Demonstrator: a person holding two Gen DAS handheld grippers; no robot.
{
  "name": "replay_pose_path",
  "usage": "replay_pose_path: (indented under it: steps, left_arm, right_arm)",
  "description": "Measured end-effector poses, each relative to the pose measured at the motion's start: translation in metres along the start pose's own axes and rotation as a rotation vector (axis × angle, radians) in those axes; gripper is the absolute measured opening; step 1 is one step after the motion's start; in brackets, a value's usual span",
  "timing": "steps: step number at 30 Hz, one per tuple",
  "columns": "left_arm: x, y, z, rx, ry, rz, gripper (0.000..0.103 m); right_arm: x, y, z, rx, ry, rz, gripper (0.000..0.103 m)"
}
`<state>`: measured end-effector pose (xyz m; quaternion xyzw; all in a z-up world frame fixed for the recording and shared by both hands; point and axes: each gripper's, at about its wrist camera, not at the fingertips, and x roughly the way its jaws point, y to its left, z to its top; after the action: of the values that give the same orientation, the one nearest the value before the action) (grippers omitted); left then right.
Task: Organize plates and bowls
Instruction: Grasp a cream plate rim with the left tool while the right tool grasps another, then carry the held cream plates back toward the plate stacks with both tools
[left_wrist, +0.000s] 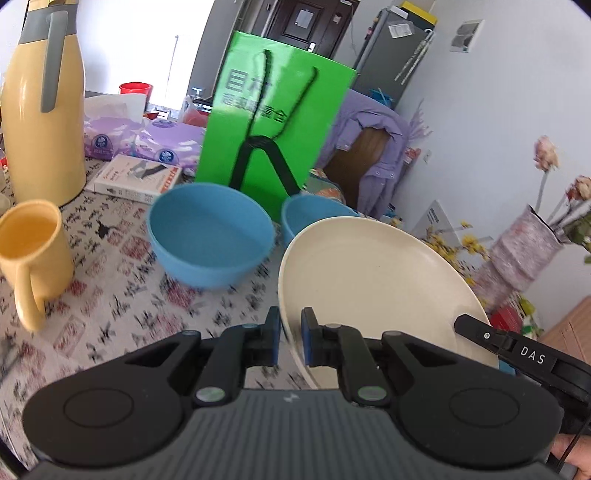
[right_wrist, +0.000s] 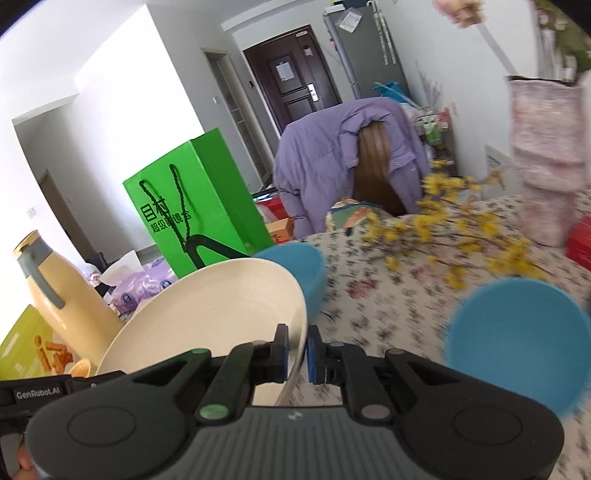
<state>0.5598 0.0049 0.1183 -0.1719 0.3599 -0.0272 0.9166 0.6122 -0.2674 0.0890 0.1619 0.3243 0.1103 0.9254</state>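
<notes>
**Both grippers pinch one cream plate, lifted off the worktop**

Worktop with floral cloth. Green bag at 12 o'clock. Yellow jug at 10 o'clock. Cream plate tilted, at centre-right in left view; left gripper pinches its near rim, right gripper pinches the opposite rim. Large blue bowl at 11 o'clock, second blue bowl behind plate, third blue bowl at 3 o'clock in right view. Yellow mug at 9 o'clock.

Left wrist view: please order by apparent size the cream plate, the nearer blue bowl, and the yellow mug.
1. Cream plate, largest, though it is nearest the camera, held between the fingers.
2. Nearer blue bowl.
3. Yellow mug, smallest; it sits at the distorted edge, so this is unsure.
</notes>
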Motion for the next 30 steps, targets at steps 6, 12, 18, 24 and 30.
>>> replay_pose_path:
  steps: [6, 12, 18, 24, 30]
  left_arm:
    - [-0.031, -0.027, -0.053, 0.029, 0.005, -0.053, 0.012]
    - [-0.053, -0.044, -0.103, 0.043, 0.011, -0.066, 0.012]
    - [-0.093, -0.053, -0.153, 0.093, -0.038, -0.063, 0.012]
    - [-0.132, -0.049, -0.212, 0.116, -0.079, -0.078, 0.012]
    - [-0.161, -0.037, -0.266, 0.092, -0.066, -0.07, 0.012]
  right_arm:
    - [-0.071, -0.032, -0.04, -0.004, -0.042, -0.035, 0.01]
    - [-0.121, -0.056, -0.083, -0.018, -0.067, -0.068, 0.011]
    - [-0.168, -0.067, -0.135, -0.027, -0.08, -0.076, 0.013]
    - [-0.213, -0.073, -0.193, -0.014, -0.074, -0.06, 0.014]
    - [-0.252, -0.073, -0.254, 0.004, -0.07, -0.069, 0.014]
